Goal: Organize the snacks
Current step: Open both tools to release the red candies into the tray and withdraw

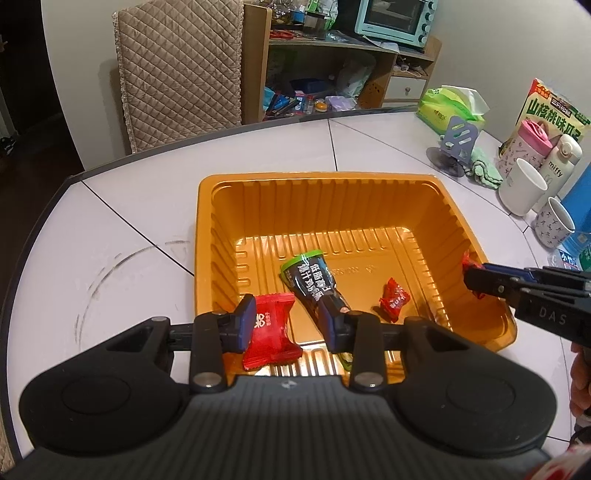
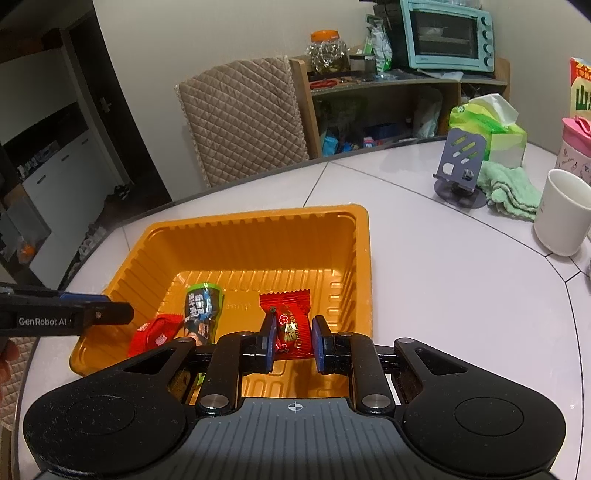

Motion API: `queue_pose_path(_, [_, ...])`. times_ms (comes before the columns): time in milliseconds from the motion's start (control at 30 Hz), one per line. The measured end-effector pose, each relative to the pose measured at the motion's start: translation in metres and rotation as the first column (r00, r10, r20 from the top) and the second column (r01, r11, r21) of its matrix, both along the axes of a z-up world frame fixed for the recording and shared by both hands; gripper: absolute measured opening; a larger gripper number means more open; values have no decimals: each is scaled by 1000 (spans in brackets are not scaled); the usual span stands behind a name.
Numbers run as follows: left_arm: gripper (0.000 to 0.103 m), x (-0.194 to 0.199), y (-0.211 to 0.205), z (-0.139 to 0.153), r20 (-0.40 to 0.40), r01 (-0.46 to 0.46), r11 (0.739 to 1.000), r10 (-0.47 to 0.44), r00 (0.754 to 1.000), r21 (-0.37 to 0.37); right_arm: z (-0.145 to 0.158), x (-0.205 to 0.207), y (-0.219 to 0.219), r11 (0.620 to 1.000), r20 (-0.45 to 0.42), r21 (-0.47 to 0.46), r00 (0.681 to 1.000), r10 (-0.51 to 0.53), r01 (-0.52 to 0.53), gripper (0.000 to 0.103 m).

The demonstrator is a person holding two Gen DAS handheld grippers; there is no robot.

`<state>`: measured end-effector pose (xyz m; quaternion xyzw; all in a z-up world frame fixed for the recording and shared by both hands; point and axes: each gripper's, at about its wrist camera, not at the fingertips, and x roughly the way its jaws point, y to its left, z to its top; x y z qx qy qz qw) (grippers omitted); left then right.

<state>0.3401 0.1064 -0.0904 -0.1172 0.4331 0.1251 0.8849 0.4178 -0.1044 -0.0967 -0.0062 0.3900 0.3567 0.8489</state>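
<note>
Centre of both views: orange tray (image 1: 207, 206) on a white surface (image 1: 129, 206). Lower centre of the left wrist view: left gripper (image 1: 288, 325), spread, over the tray's near edge, with a red packet (image 1: 271, 338) lying between its pads, the left pad against it, the right apart. Beside it on the tray floor, a dark green-capped packet (image 1: 306, 275) and a small red candy (image 1: 394, 297). Lower centre of the right wrist view: right gripper (image 2: 293, 343), pinching a red candy (image 2: 291, 330) above the tray. Upper right: white cup (image 2: 563, 218), tissue pack (image 2: 487, 133).

Home dining area: toaster oven (image 2: 447, 35), padded chair (image 2: 243, 118) (quilted cover), mugs.
</note>
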Motion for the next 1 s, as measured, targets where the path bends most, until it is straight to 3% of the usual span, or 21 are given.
queue_pose_path(133, [38, -4, -1, 3, 6, -3, 1000, 3, 1000, -7, 1, 1, 0, 1000, 0, -7, 1000, -21, 21, 20])
queue_pose_path(233, [42, -7, -2, 6, 16, -3, 1000, 4, 1000, -9, 3, -1, -4, 1000, 11, 11, 1000, -26, 25, 29])
queue_pose_path(300, [45, -10, -3, 8, 21, -2, 1000, 2, 1000, -10, 6, -4, -7, 999, 29, 20, 999, -38, 37, 58])
queue_pose_path(367, [45, -12, -4, 11, 29, 0, 1000, 0, 1000, -7, 11, -8, -11, 998, 53, 44, 997, -53, 51, 65])
queue_pose_path(600, [52, -23, -11, 22, 56, 12, 1000, -11, 998, -5, 22, -16, -19, 996, 38, 58, 997, -62, 60, 66])
queue_pose_path(1000, [54, -51, -19, 43, 102, 14, 1000, -13, 995, -11, 39, -42, -36, 994, 36, 83, 996, -76, 73, 67])
